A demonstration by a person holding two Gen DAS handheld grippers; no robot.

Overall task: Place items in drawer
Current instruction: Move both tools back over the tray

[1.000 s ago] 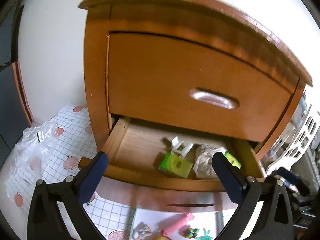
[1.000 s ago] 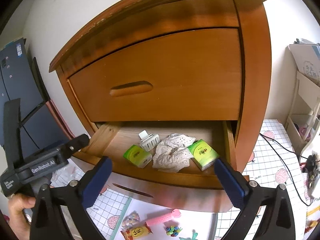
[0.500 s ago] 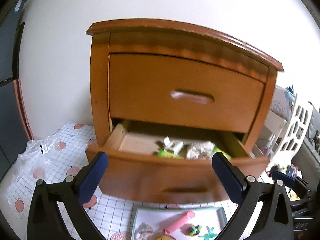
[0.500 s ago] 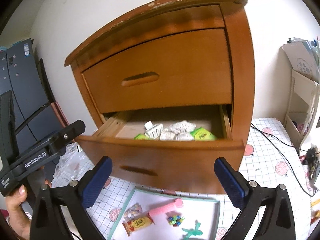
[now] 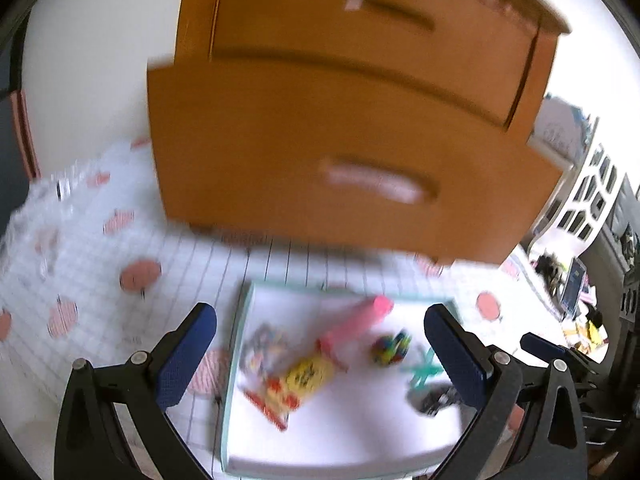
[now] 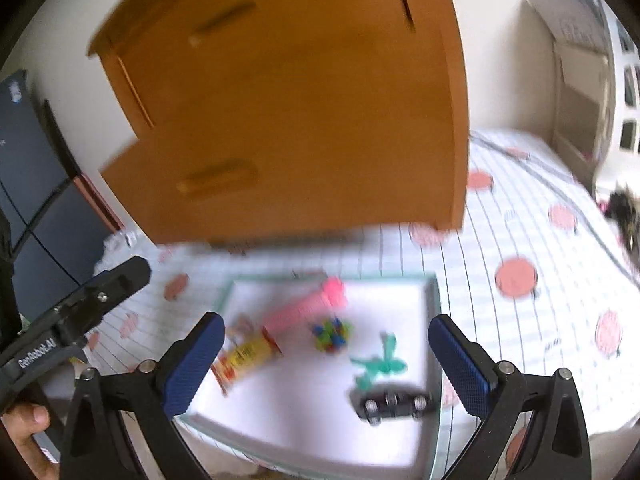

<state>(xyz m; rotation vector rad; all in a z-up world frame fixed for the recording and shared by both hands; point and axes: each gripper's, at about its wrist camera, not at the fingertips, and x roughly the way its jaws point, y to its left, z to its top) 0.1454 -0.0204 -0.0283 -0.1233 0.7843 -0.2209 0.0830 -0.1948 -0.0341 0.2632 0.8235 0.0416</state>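
Observation:
The wooden nightstand's lower drawer (image 5: 340,152) (image 6: 280,184) stands pulled out; from here its inside is hidden. In front of it a white tray (image 5: 360,428) (image 6: 300,404) holds a pink tube (image 5: 356,320) (image 6: 308,306), a yellow snack packet (image 5: 308,374) (image 6: 248,354), a colourful bead cluster (image 5: 390,346) (image 6: 332,332), a green figure (image 5: 424,368) (image 6: 378,364) and a black studded piece (image 5: 434,398) (image 6: 394,402). My left gripper (image 5: 318,316) hangs open and empty over the tray. My right gripper (image 6: 326,322) is open and empty above it too. Both views are motion-blurred.
A white checked mat with pink dots (image 5: 120,240) (image 6: 520,240) covers the surface. A crumpled plastic bag (image 5: 40,216) lies at the left. A white shelf unit (image 5: 592,184) (image 6: 580,80) stands at the right, a dark cabinet (image 6: 28,184) at the left. A hand (image 6: 24,428) holds the left gripper.
Both cameras have swung down from the open drawer to the tray in front of it. The drawer's contents have dropped out of sight. Both grippers stay open.

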